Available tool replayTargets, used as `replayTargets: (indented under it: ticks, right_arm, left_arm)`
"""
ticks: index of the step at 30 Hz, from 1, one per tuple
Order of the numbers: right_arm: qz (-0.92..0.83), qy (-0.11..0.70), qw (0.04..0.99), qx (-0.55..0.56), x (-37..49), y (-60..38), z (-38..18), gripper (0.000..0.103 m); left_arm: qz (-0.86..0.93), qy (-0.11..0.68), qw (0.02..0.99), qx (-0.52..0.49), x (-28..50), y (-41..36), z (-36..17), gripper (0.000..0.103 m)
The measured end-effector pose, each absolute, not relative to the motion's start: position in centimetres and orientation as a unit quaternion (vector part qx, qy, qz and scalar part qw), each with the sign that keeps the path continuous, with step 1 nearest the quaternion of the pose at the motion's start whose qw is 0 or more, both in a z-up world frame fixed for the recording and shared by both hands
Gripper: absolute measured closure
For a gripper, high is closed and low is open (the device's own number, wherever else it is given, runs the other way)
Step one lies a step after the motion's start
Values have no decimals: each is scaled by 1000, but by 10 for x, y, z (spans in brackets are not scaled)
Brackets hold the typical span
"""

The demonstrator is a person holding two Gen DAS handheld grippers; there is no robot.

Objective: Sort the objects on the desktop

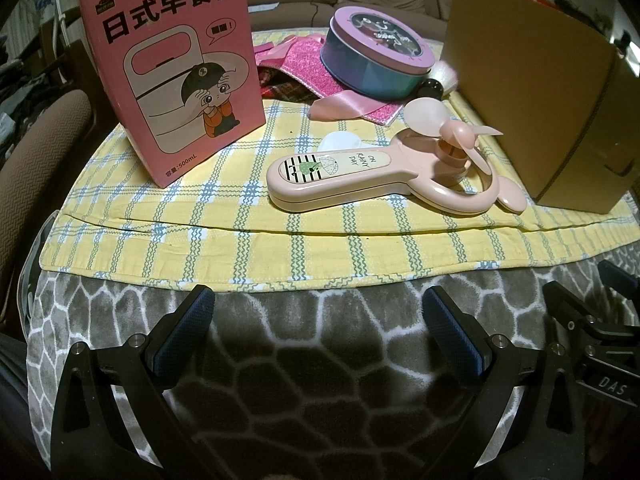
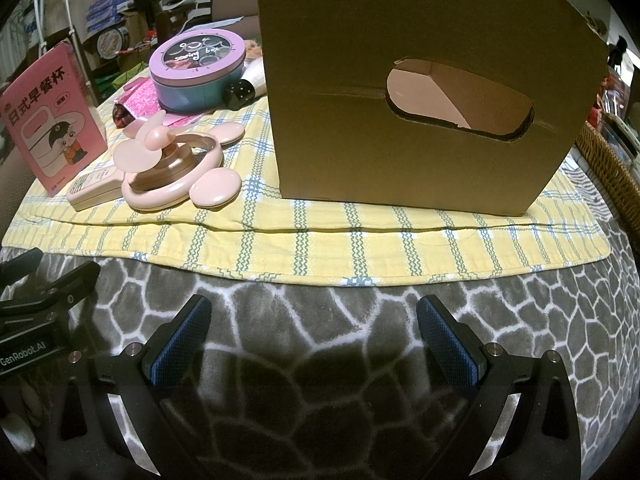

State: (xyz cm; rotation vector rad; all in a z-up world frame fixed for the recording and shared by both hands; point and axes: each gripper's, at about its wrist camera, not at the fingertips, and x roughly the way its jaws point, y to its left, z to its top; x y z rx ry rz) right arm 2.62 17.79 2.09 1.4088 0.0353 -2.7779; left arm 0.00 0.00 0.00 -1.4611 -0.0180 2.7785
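Two handheld grippers hovered side by side over a fuzzy grey blanket with a white cobblestone pattern. The left gripper and the right gripper both had their blue-padded fingers spread wide apart, holding nothing.

Beyond them lay a yellow checked cloth, soft and quilted, carrying the things to be sorted. Nearest was a pink handheld fan, lying flat with its handle pointing left and its round ring and soft petal blades to the right. It looked like light, smooth, rigid plastic; the straight handle seemed the safest place to grip, since the blades would likely bend or slip.

To the left stood a pink carton printed with a cartoon child and a lunch cup, upright and slightly angled. It was probably light, thin card that could crush if squeezed hard, so its narrow sides seemed best.

Farther back sat a round tin with a purple lid and blue wall, resting on glittery pink fabric and ribbon. It looked stiff and slick, and wide for the fingers.

At the right stood a large brown cardboard box, with an oval hand hole cut in its near face.
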Motion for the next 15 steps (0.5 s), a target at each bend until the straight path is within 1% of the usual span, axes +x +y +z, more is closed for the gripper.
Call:
replayTargets:
  ticks: [8, 15]
  right_arm:
    - [-891, 10, 11, 453, 28, 177, 22, 0]
    - [-890, 11, 4, 455, 25, 166, 27, 0]
  left_arm:
    - [883, -3, 5, -469, -2, 0, 0, 0]
    - [867, -5, 35, -497, -4, -6, 5, 0]
